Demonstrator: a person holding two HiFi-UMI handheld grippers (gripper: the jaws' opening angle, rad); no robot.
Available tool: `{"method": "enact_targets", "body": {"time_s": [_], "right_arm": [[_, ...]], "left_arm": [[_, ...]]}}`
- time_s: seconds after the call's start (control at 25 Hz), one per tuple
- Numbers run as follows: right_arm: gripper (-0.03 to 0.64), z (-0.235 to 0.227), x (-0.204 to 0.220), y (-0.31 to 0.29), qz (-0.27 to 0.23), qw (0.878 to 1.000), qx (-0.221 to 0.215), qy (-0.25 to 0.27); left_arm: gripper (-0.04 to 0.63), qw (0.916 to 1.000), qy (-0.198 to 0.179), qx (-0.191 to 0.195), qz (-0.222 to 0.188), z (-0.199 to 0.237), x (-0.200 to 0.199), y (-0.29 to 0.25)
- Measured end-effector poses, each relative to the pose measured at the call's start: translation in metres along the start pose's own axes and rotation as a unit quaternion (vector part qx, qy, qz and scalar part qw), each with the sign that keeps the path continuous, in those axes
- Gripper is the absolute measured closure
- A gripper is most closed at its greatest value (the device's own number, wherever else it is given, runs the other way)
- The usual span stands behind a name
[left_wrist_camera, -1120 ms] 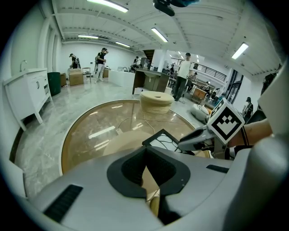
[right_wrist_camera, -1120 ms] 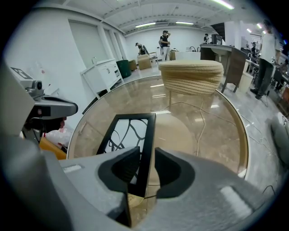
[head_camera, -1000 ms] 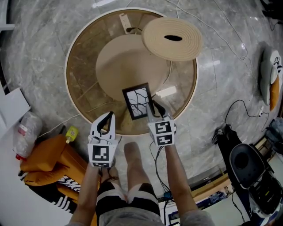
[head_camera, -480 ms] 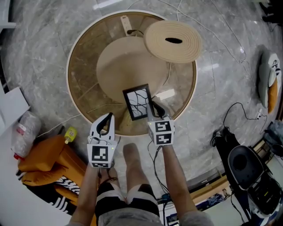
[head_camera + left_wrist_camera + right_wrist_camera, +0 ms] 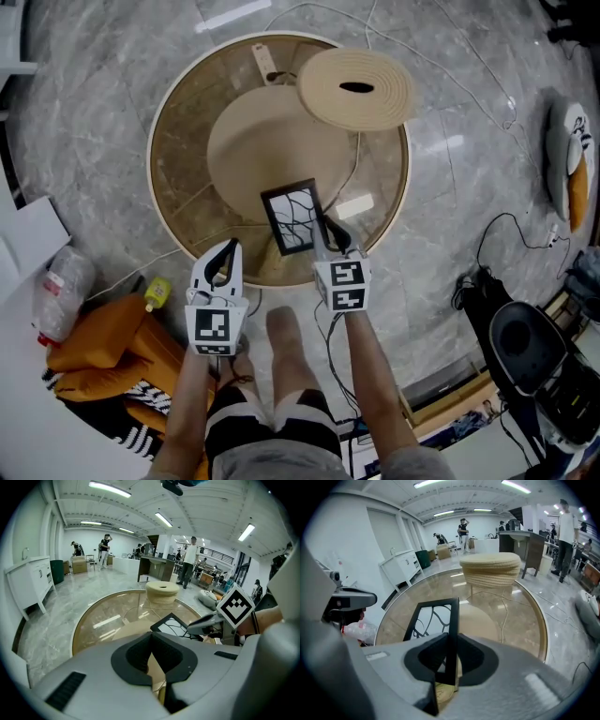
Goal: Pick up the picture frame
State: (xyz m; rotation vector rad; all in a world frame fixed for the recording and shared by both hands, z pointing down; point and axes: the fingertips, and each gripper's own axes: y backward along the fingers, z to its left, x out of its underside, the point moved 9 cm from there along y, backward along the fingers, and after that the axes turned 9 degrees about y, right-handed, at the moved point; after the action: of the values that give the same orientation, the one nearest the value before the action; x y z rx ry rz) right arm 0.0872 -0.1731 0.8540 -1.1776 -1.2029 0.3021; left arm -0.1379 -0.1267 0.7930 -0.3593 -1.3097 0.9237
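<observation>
The picture frame is black with a white panel of dark branch lines and stands over the near side of the round glass table. My right gripper grips its right edge; the jaws have just been closing with that edge between them. In the right gripper view the picture frame rises edge-on between the pads of the right gripper, tilted up off the glass. My left gripper hangs over the table's front rim to the frame's left, shut and empty. The left gripper view shows the frame beyond the left gripper.
A round woven straw stack sits at the table's far right. A power strip with a cable lies at the far edge. An orange bag and a plastic bag lie on the floor left; a black chair stands right.
The right gripper's jaws have closed on the frame's right edge and it has risen slightly with the frame. The left gripper has stayed in place.
</observation>
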Motion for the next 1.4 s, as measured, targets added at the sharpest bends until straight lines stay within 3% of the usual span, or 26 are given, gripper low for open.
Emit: {"method": "enact_targets", "body": {"time_s": [0.32,0.68,1.08,1.4], "right_arm": [[0.554,0.000,-0.046,0.056,-0.062,0.998,0.032,-0.007],[0.554,0.010,-0.106,0.164,-0.140,0.987,0.071,-0.023],[0.554,0.040,-0.157,0.294,-0.224,0.968,0.113,-0.028],[0.554,0.087,-0.180,0.405,-0.296,0.944,0.145,-0.029]], "left_arm": [[0.578,0.9989,-0.031,0.008,-0.035,-0.010,-0.048,0.030],[0.578,0.9941,-0.064,0.011,-0.087,-0.039,-0.127,0.100],[0.578,0.9827,-0.097,0.024,-0.156,-0.079,-0.196,0.205],[0.578,0.9688,-0.127,0.041,-0.209,-0.109,-0.227,0.302]]}}
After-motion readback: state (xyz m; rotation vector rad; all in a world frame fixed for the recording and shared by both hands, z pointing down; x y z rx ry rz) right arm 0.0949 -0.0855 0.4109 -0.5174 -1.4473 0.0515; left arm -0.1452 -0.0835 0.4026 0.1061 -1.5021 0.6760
